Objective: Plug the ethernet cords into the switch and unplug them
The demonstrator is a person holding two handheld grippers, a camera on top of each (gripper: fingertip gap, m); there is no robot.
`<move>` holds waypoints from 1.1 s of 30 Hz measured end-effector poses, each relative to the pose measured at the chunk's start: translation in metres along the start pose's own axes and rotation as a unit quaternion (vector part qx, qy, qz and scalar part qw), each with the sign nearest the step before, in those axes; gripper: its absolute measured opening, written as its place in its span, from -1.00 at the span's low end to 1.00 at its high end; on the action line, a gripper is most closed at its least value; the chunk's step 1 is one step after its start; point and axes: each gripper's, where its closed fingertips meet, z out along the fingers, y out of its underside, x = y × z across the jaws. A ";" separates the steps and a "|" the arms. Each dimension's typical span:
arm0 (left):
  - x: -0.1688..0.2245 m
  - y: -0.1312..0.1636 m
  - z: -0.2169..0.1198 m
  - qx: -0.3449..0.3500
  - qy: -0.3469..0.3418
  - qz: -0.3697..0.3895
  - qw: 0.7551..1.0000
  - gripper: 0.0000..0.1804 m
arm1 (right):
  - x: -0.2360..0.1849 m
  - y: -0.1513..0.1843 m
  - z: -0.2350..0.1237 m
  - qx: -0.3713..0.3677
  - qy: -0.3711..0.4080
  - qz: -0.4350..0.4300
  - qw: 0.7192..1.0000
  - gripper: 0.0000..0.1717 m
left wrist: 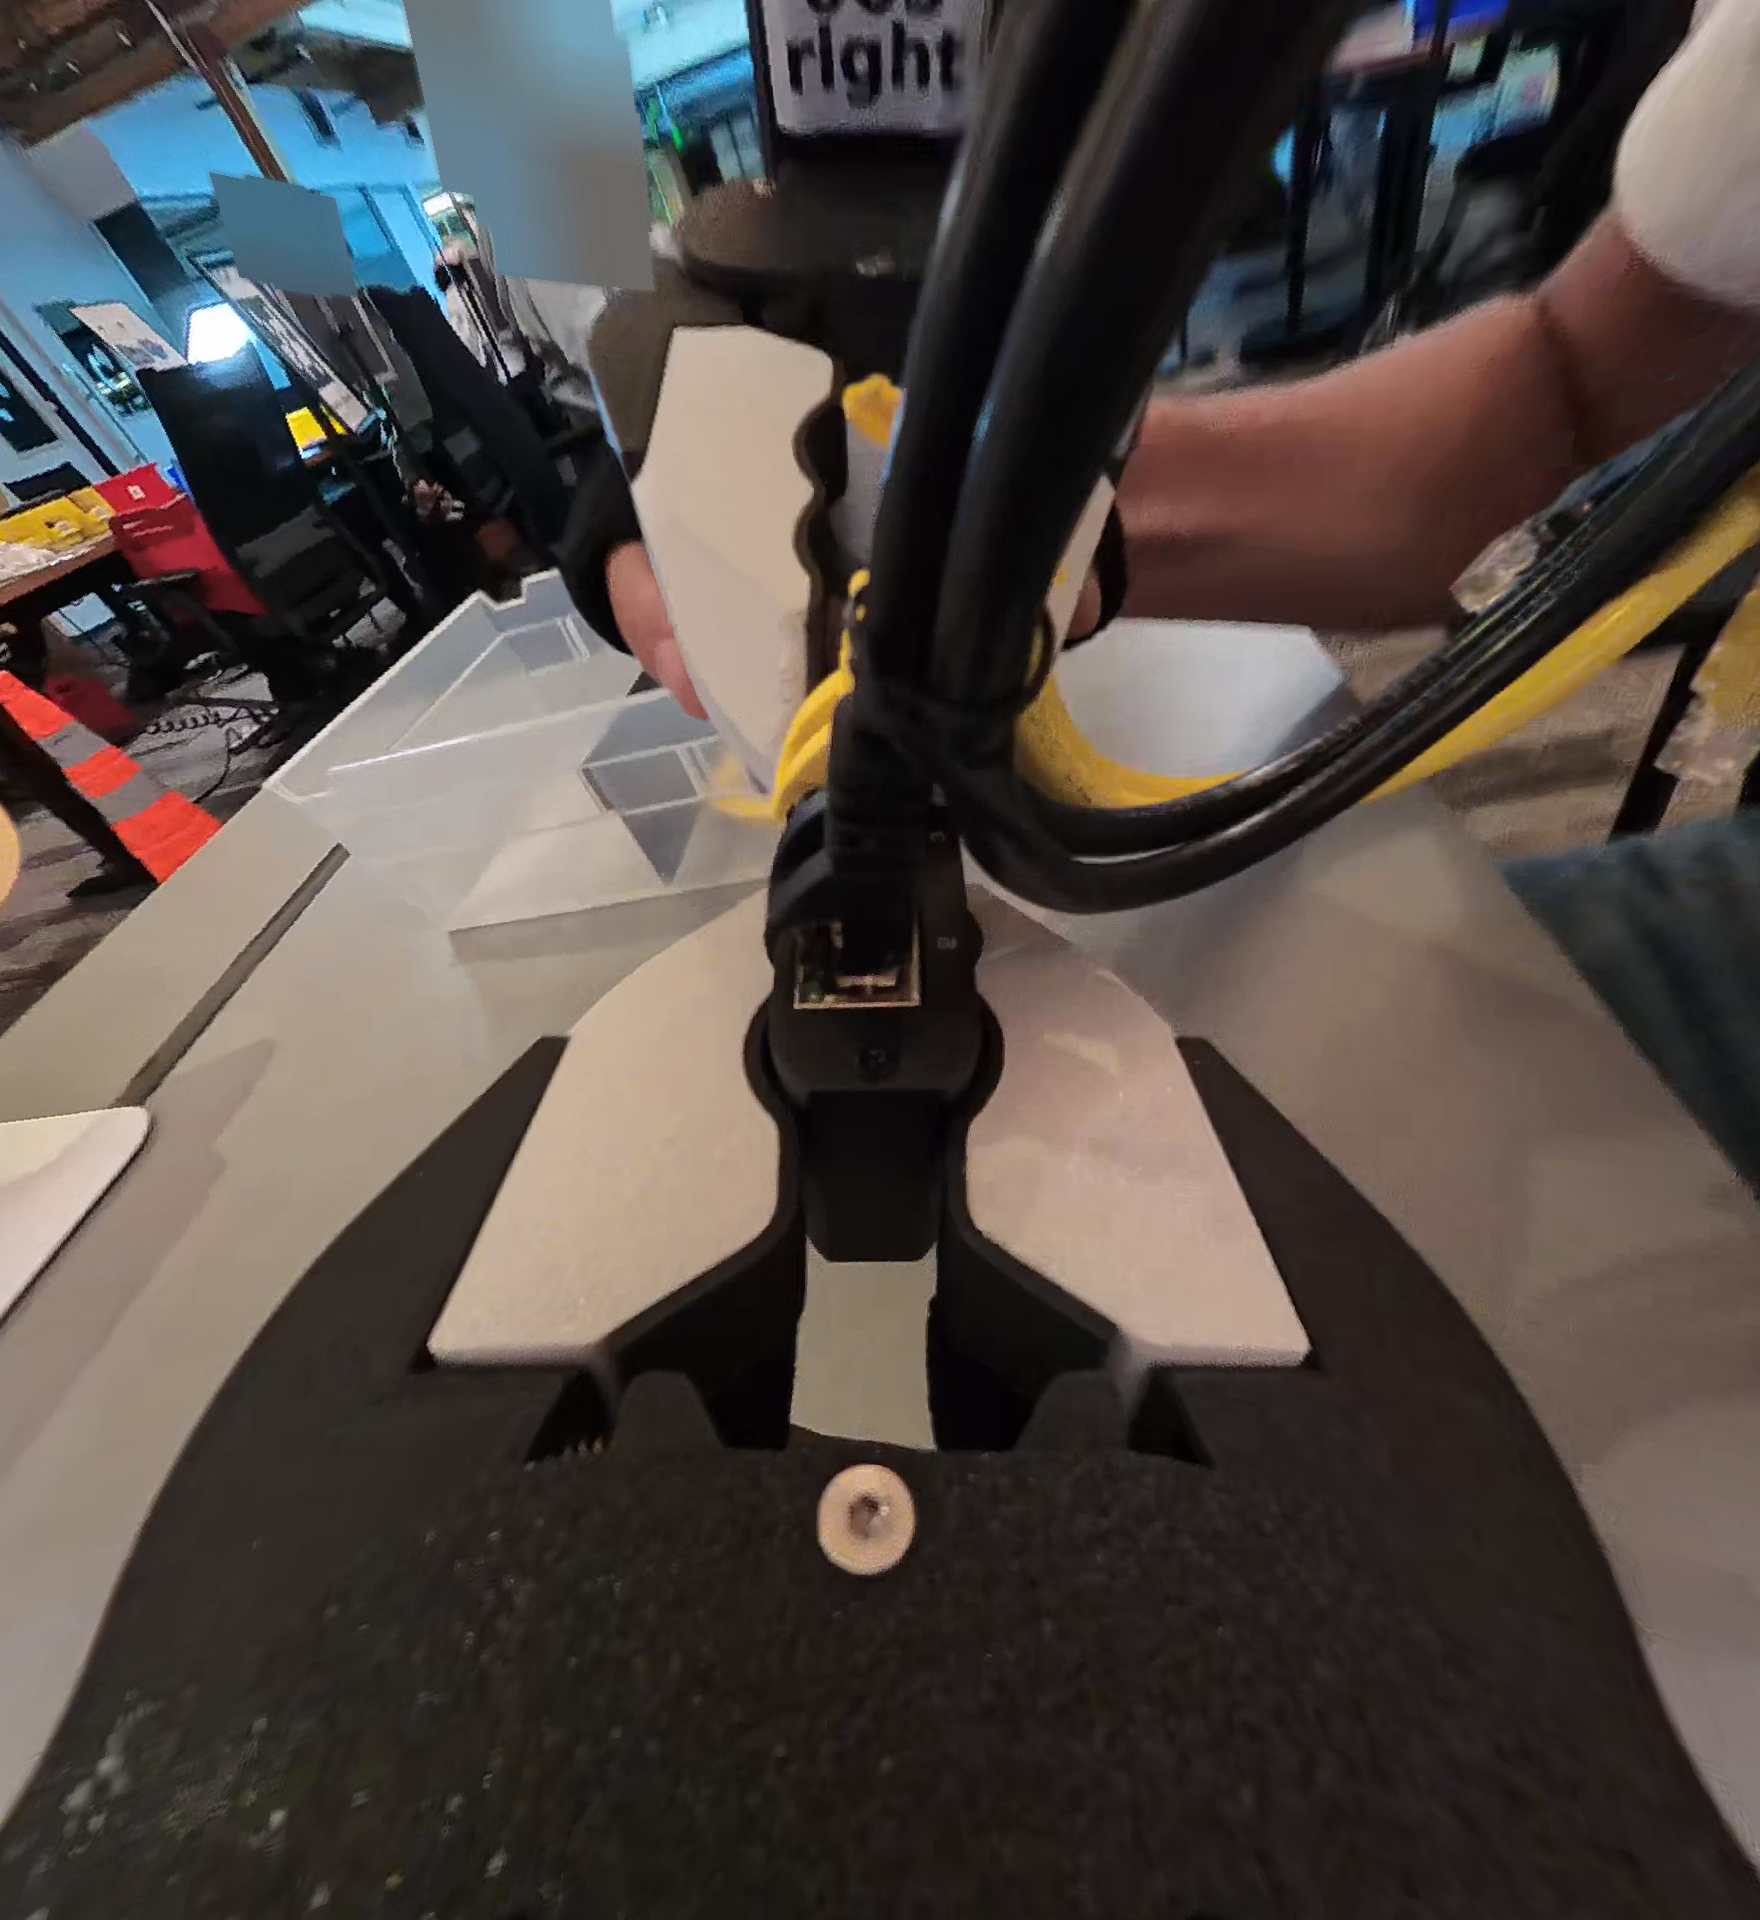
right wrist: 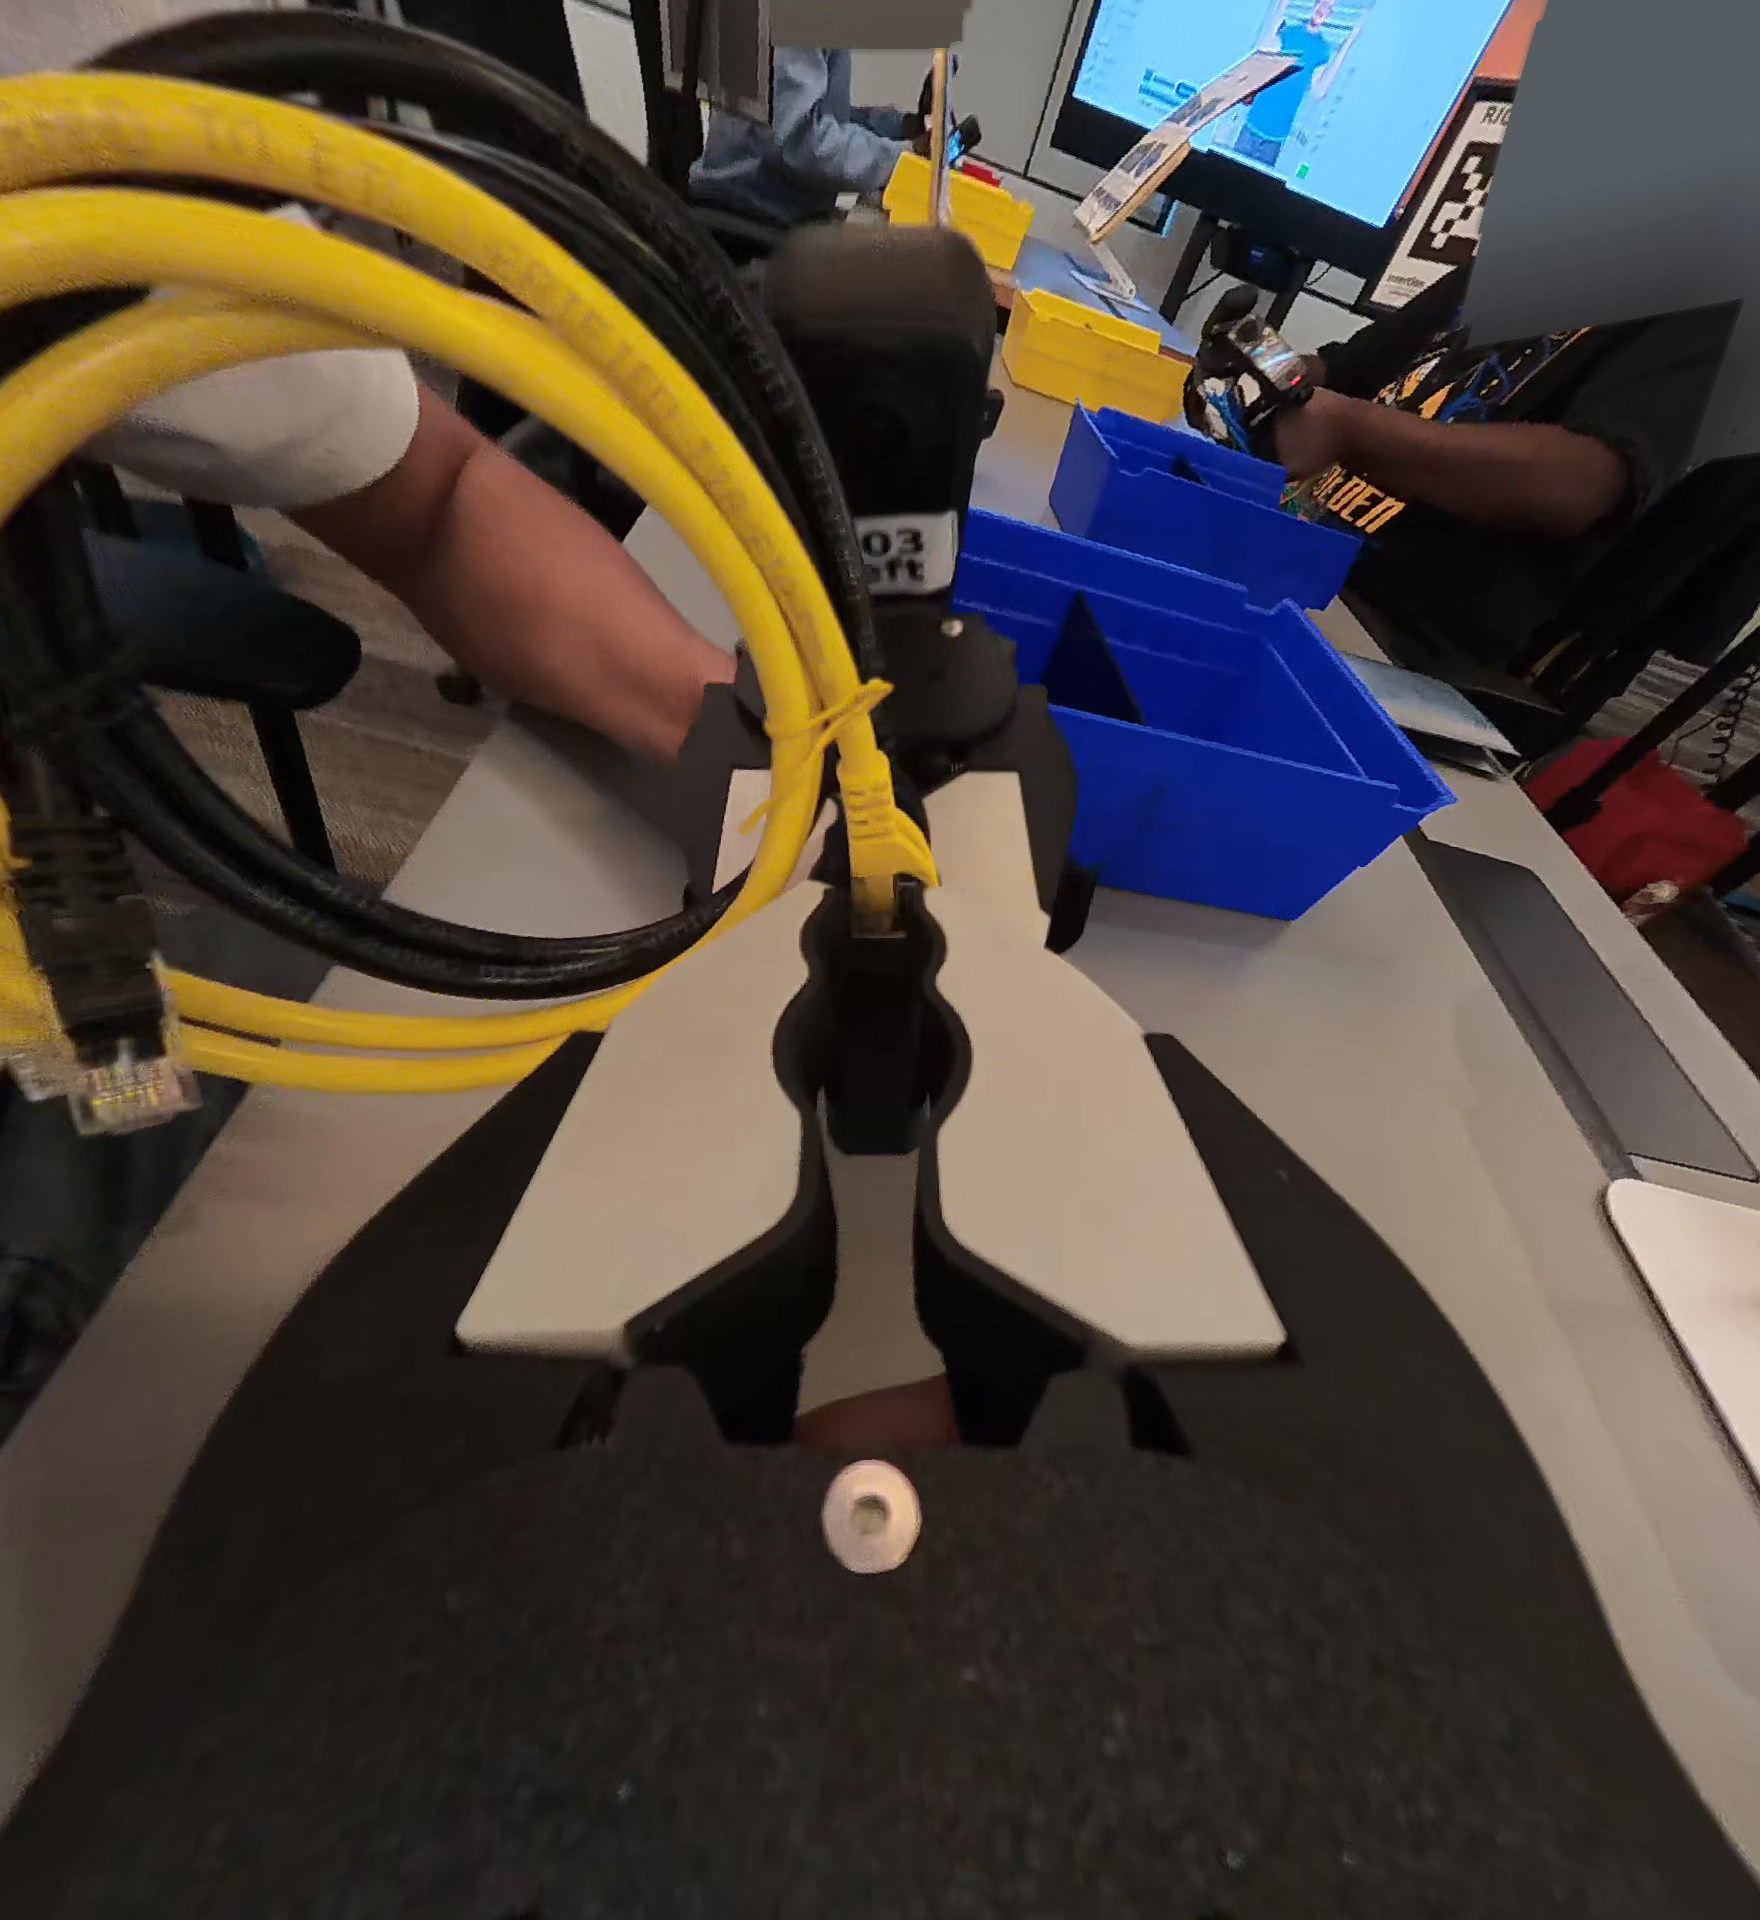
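My left gripper (left wrist: 871, 935) is shut on the small black switch (left wrist: 871, 1143) and holds it above the grey table (left wrist: 336, 1039). A black plug (left wrist: 860, 894) sits in the port near the left fingertips. In the right wrist view the switch (right wrist: 871, 1060) shows in the gap between my fingers. My right gripper (right wrist: 874, 904) is shut on the yellow plug (right wrist: 871, 831), which sits in the switch's far port. The coiled yellow cord (right wrist: 232, 239) and black cord (right wrist: 336, 894) hang to the left. A loose black plug (right wrist: 97, 977) dangles there. The left gripper's fingers (right wrist: 995, 842) face mine tip to tip.
A clear plastic bin (left wrist: 502, 727) stands behind the switch. Blue bins (right wrist: 1219, 790) stand at the table's far right, with a seated person (right wrist: 1478, 488) behind them. A white pad (right wrist: 1738, 1299) lies at the table's edge. An orange cone (left wrist: 117, 779) stands on the floor. The tips of one gripper are about 5 cm away from the tips of the other.
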 end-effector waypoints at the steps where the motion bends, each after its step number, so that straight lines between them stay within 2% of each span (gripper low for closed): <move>1: 0.002 0.002 0.000 -0.014 0.002 0.014 1.000 -0.72 | -0.002 0.001 0.000 -0.005 -0.002 -0.013 1.000 -0.88; 5: 0.008 0.005 0.000 -0.023 0.023 0.014 0.999 -0.72 | -0.009 0.004 -0.001 -0.005 -0.013 -0.033 0.999 -0.85; 7: 0.011 0.006 0.001 -0.023 0.031 0.013 0.999 -0.72 | -0.006 0.007 -0.002 -0.013 -0.008 -0.027 1.000 -0.69; 8: 0.012 0.007 0.002 -0.025 0.032 0.016 0.999 -0.72 | -0.007 0.008 -0.004 -0.014 -0.011 -0.026 1.000 -0.69; 16: 0.016 0.008 0.006 -0.017 0.037 0.006 0.999 -0.72 | -0.011 0.010 0.000 0.001 -0.009 -0.045 0.999 -0.83; 25: 0.016 0.004 0.005 -0.003 0.045 -0.008 0.999 -0.72 | -0.010 0.006 0.002 0.016 0.018 -0.091 0.996 -0.84; 33: 0.017 -0.002 0.004 0.019 0.069 -0.056 0.996 -0.71 | -0.010 0.003 0.004 0.026 -0.001 -0.031 0.999 -0.89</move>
